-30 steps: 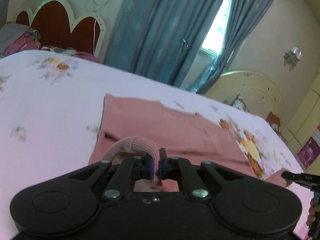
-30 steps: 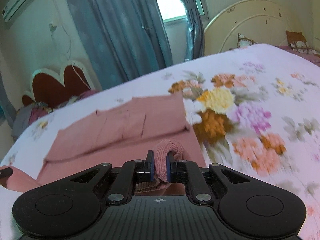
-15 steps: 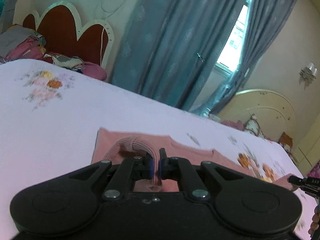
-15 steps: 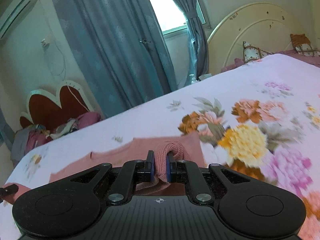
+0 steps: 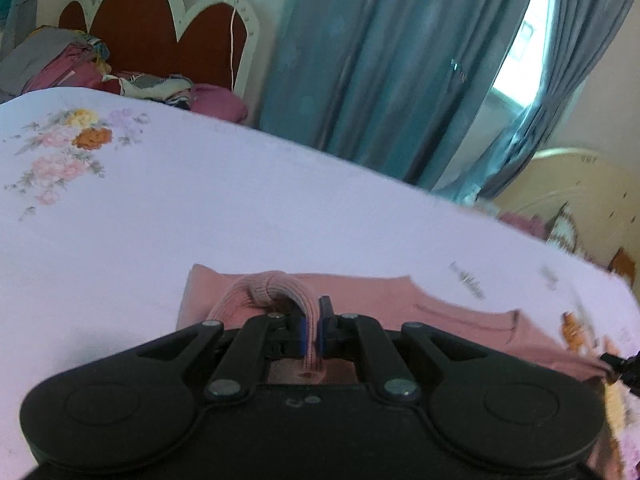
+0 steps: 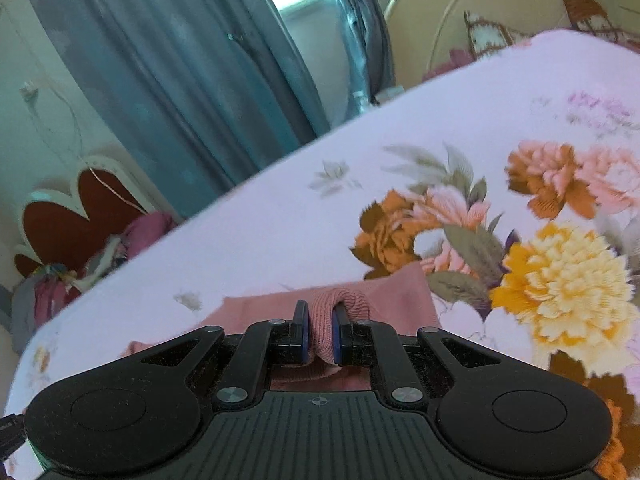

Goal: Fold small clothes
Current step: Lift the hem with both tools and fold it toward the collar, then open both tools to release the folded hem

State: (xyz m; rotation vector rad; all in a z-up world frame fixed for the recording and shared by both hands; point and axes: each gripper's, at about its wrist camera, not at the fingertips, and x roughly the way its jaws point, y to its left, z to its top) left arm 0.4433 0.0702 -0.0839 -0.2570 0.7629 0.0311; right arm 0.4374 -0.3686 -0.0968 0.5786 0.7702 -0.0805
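- Left gripper [image 5: 311,330]: fingers pinch a ribbed pink edge of the garment [image 5: 400,304].
- Garment lies on the floral bed [image 5: 200,216], between the grippers.
- Right gripper [image 6: 320,334]: fingers clamp another ribbed fold of the garment [image 6: 384,296].

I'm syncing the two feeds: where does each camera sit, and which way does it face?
Left wrist: on the left gripper, looking along its jaws over the pink ribbed knit garment toward the scalloped red headboard.
Right wrist: on the right gripper, looking over the same garment across the floral bedsheet.
Shared: garment, bedsheet, blue curtains, headboard.
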